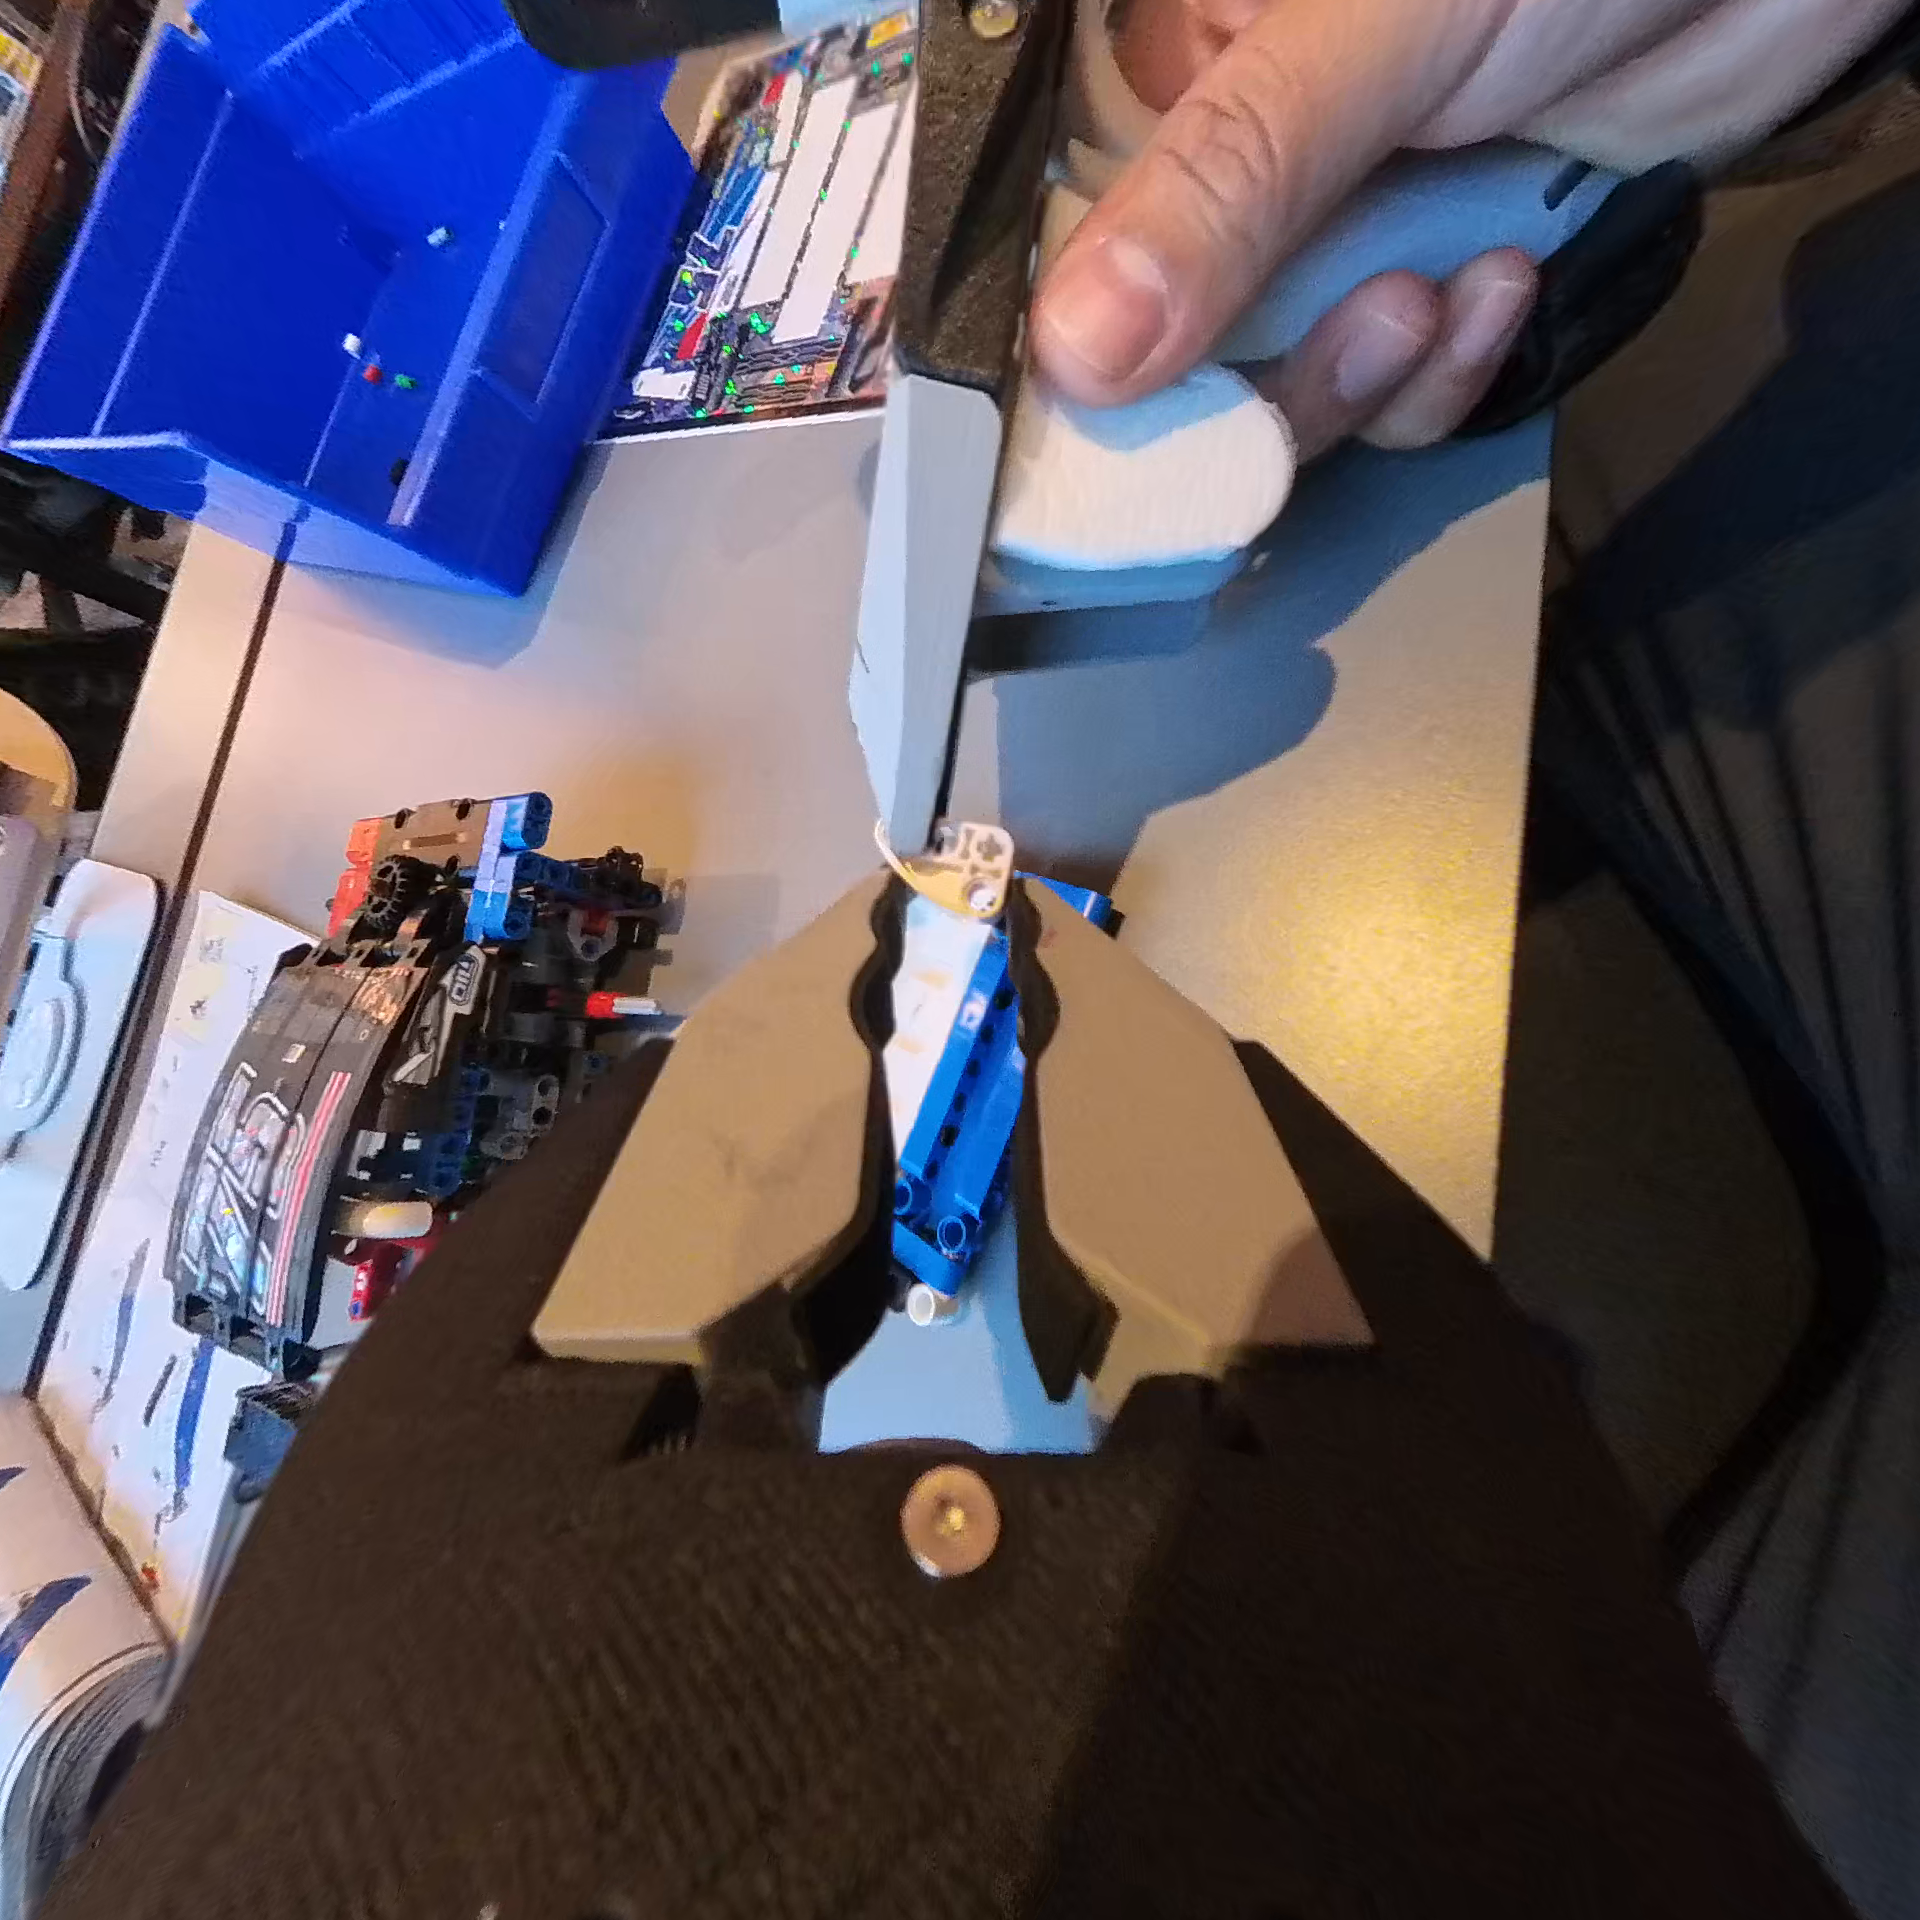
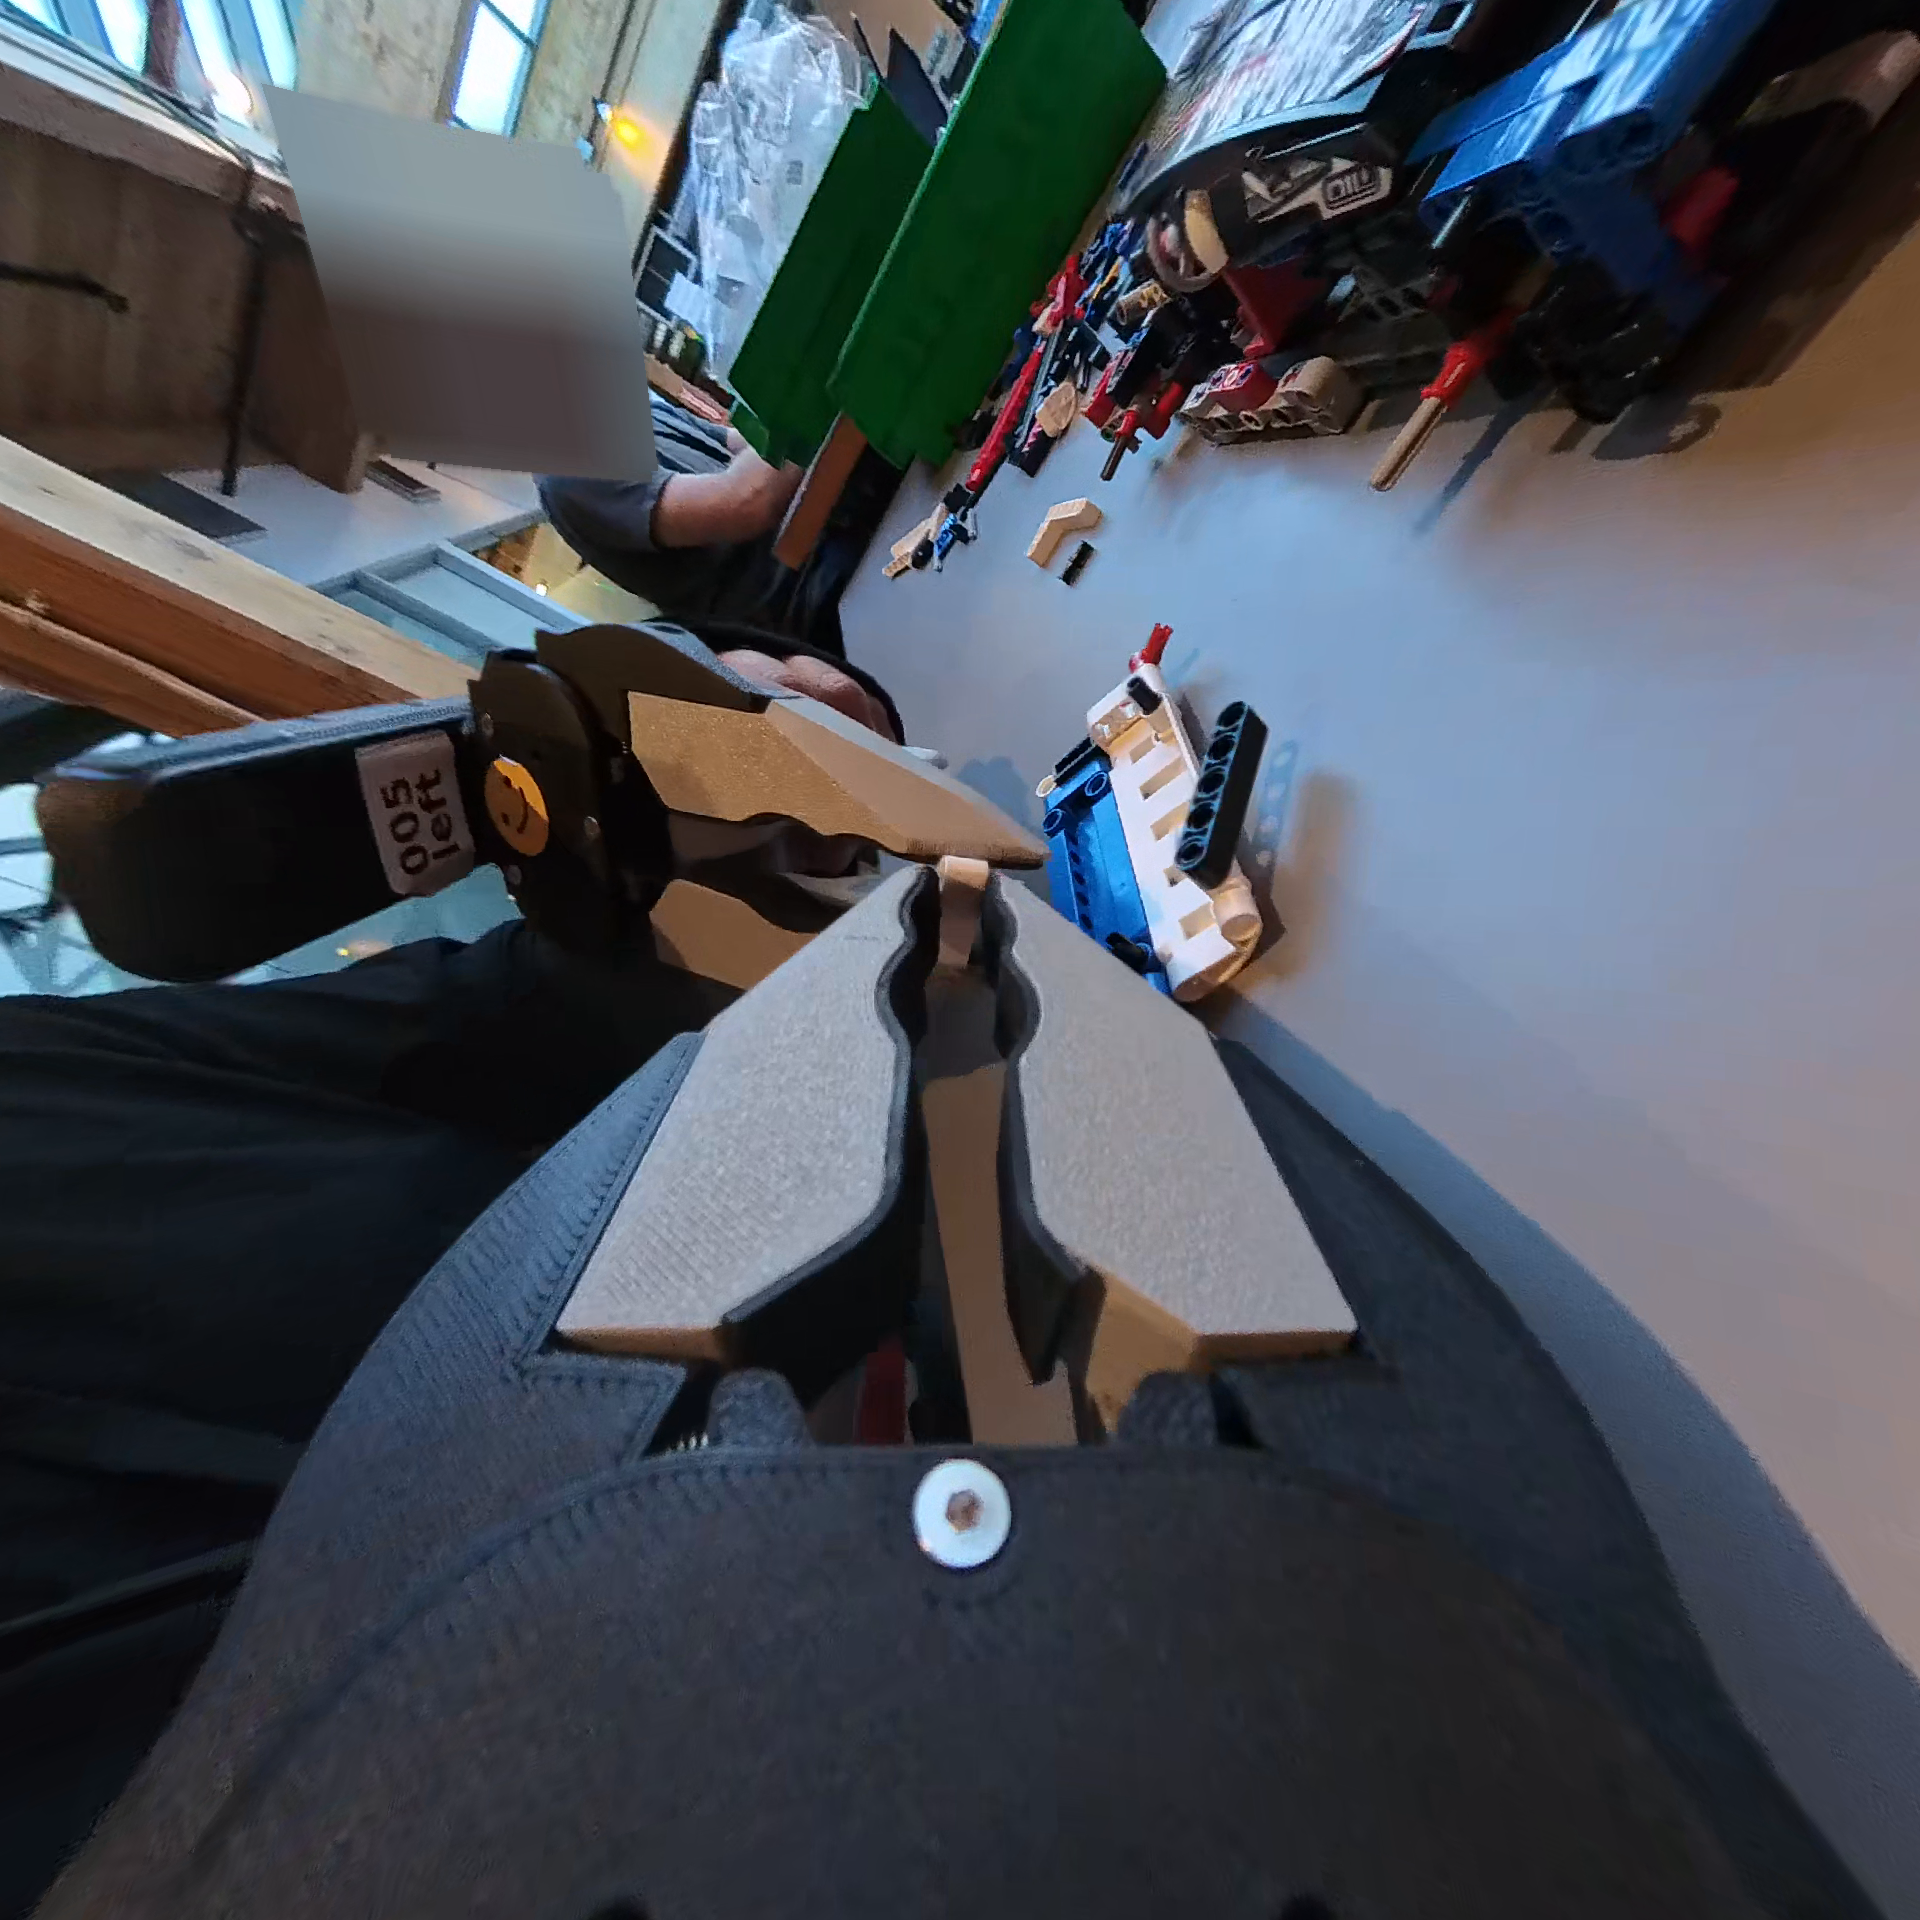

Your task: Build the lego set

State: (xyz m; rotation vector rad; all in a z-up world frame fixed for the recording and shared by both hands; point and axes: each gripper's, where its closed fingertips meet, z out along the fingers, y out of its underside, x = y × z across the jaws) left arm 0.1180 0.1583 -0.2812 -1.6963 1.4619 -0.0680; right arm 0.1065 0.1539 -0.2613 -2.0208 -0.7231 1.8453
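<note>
Right wrist view: blue-and-white lego subassembly (image 2: 1143, 842) lies on table; right hand-held gripper (image 2: 961, 883) pinches tan piece (image 2: 961, 909).

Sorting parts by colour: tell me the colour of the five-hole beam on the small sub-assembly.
Black; the five-hole beam sits on the white-and-blue sub-assembly, clearest in the right wrist view.

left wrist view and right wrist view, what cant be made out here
- Left wrist view: the blue and white lego subassembly is mostly hidden between the left gripper fingers; whether they clamp it is unclear.
- Right wrist view: the small tan lego piece in the right gripper shows only its tip, so its shape is unclear.
</note>
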